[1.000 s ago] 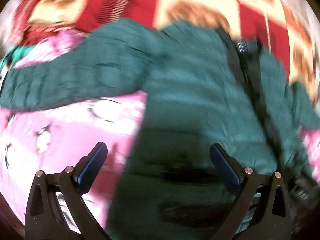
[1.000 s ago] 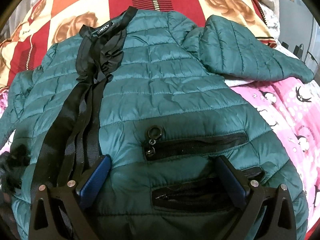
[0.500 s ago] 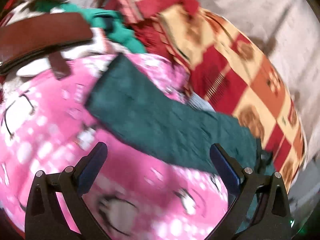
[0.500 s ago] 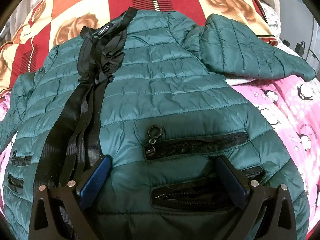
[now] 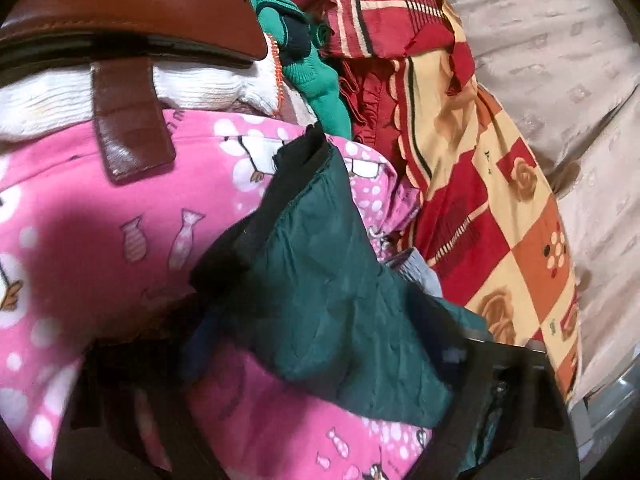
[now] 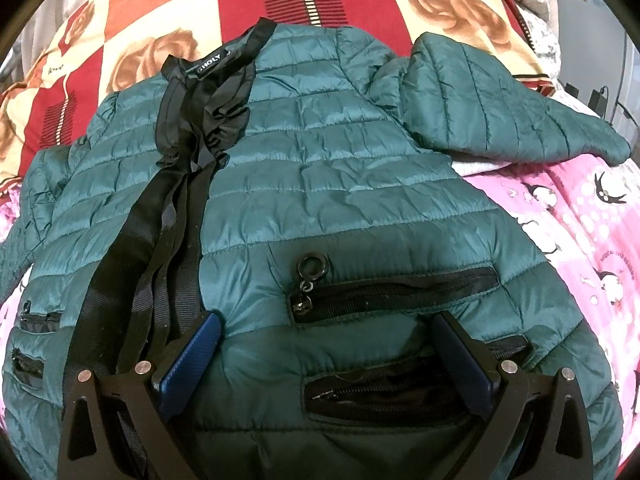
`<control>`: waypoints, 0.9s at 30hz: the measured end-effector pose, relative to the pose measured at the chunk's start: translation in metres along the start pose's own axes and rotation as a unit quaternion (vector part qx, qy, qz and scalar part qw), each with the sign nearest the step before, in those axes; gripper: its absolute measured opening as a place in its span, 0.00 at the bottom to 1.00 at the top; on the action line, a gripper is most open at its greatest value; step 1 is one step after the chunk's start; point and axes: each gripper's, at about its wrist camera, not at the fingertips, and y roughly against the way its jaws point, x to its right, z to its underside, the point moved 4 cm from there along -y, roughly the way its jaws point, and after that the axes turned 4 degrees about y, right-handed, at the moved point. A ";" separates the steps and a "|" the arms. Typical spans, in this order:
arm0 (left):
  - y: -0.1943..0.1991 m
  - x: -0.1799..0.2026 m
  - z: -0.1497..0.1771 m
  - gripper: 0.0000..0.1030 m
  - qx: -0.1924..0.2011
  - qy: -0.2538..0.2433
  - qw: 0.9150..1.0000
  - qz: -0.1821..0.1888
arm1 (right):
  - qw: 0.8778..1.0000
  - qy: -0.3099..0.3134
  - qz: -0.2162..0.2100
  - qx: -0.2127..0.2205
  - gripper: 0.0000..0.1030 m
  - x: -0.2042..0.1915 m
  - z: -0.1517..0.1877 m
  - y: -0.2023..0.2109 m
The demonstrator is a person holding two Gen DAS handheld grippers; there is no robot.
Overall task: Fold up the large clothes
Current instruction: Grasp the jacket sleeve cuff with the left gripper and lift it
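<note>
We went for the sleeve cuff w/ the left gripper [image 5: 320, 412] while the right gripper [image 6: 326, 354] steadied the hem.

The green quilted puffer jacket [image 6: 340, 184] lay front-up, spread on a pink penguin blanket [image 6: 580, 240], collar twd the rose-print quilt [image 6: 160, 8], probably so the sleeves could fold in first. Right jaws stood wide apart over the lower front by the zip pocket [image 6: 392, 296], gripping nothing. Left jaws were closing w/ the sleeve [image 5: 320, 272] btwn them; fingers too blurred to tell if pads pressed yet.
</note>
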 end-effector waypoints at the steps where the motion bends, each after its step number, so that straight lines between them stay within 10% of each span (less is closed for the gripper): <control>1: -0.001 -0.004 -0.002 0.42 0.006 0.011 1.000 -0.008 | 1.000 0.000 0.000 0.000 1.00 0.000 0.000 0.000; 6: 0.008 -0.012 -0.007 0.16 0.036 0.022 0.999 -0.026 | 1.000 0.000 0.001 0.001 1.00 0.000 0.000 -0.001; 13: 0.025 0.026 -0.006 0.13 0.045 -0.061 0.996 -0.044 | 1.000 0.008 -0.005 -0.014 1.00 -0.001 0.000 -0.001; 19: 0.034 0.076 0.003 0.13 0.033 -0.135 0.990 -0.032 | 0.990 0.037 -0.072 -0.114 0.95 0.013 -0.017 0.003; 27: 0.034 0.154 0.046 0.13 0.004 -0.183 0.983 0.001 | 0.996 0.070 -0.036 0.049 0.95 0.071 -0.035 0.059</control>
